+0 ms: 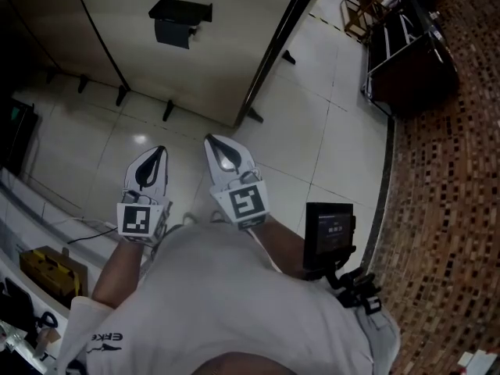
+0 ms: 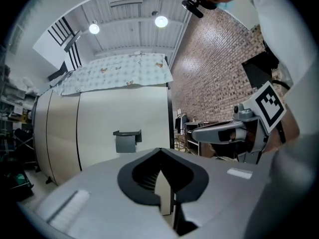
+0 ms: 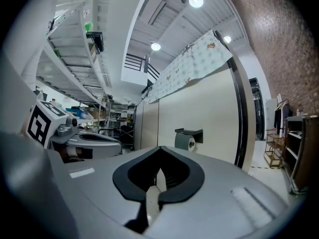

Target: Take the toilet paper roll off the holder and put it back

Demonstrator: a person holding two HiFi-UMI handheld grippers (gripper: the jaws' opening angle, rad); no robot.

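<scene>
One toilet paper roll (image 3: 185,142) in holder (image 3: 189,132), left tool (image 1: 158,154), right tool (image 1: 213,143) closed

The person wears a white T-shirt (image 1: 234,303) with short sleeves; the left sleeve (image 1: 94,326) carries small dark lettering near its hem, too small to read. The left hand-held gripper (image 1: 156,160) has a smooth pale grey shell that tapers to a point, with a black teardrop-shaped opening in its top face. The right hand-held gripper (image 1: 223,156) has the same shell and the same dark opening. At the back of each sits a cube with square black-and-white markers, the left cube (image 1: 134,219) and the right cube (image 1: 246,203). A small pale rectangular label lies on each shell.
</scene>
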